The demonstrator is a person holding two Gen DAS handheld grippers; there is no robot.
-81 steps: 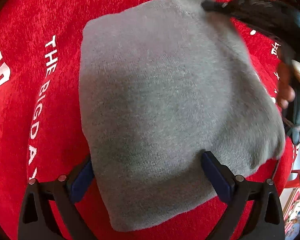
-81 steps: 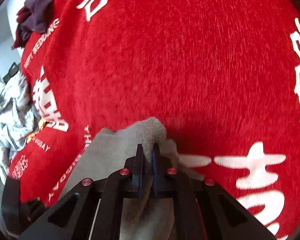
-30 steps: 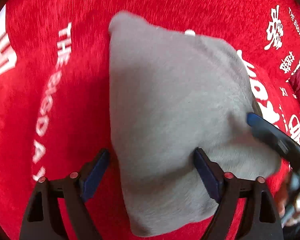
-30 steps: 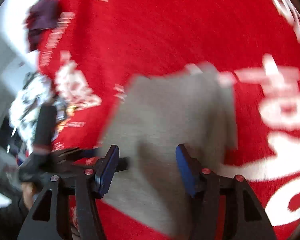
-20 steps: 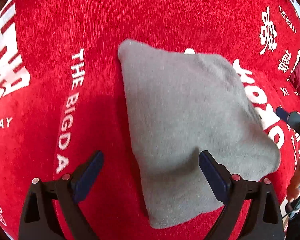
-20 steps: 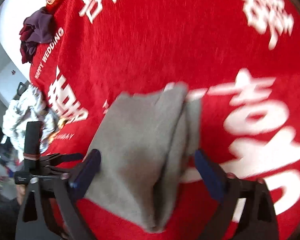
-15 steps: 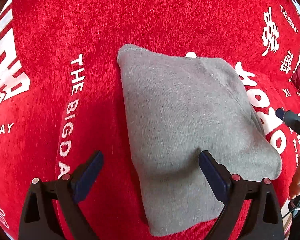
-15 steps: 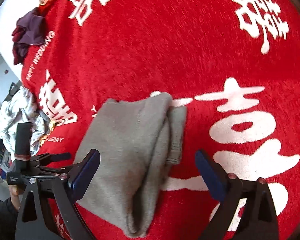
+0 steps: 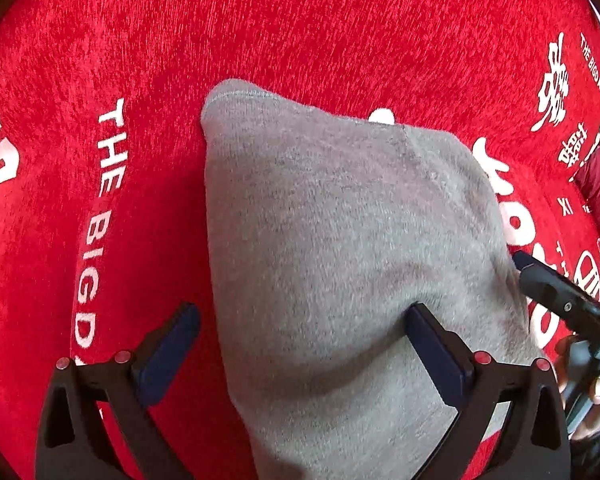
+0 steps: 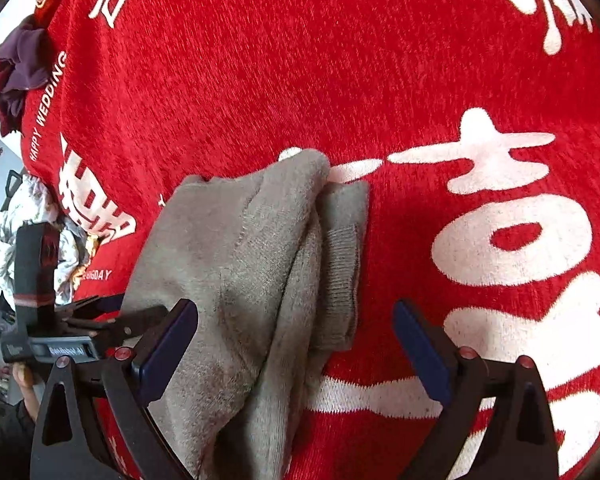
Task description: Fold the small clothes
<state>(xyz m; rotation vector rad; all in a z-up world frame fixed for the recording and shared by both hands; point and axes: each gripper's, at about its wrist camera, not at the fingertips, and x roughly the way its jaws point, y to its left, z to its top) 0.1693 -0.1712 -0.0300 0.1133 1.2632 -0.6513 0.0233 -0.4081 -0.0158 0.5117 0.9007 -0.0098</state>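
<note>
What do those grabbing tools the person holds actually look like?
Each gripper, left and right, is a black plastic frame with triangular cut-outs and small red-headed screws, ending in two fingers faced with dark blue pads. Seen from the other camera, the left one has a black handle with a reddish band and a white-lettered label. A dark sleeve shows at the edge.

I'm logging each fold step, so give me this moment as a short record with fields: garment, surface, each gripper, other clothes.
garment: grey knit garment, folded in layers, lying flat on the cloth
surface: red cloth with white lettering
left gripper: jaws opening; one finger over the garment, the other over the red cloth, nothing clamped
right gripper: jaws wide apart, straddling the garment's folded edge, not pinching it
other clothes: dark purple bundle and a white patterned heap at the cloth's far edge, unfolded
</note>
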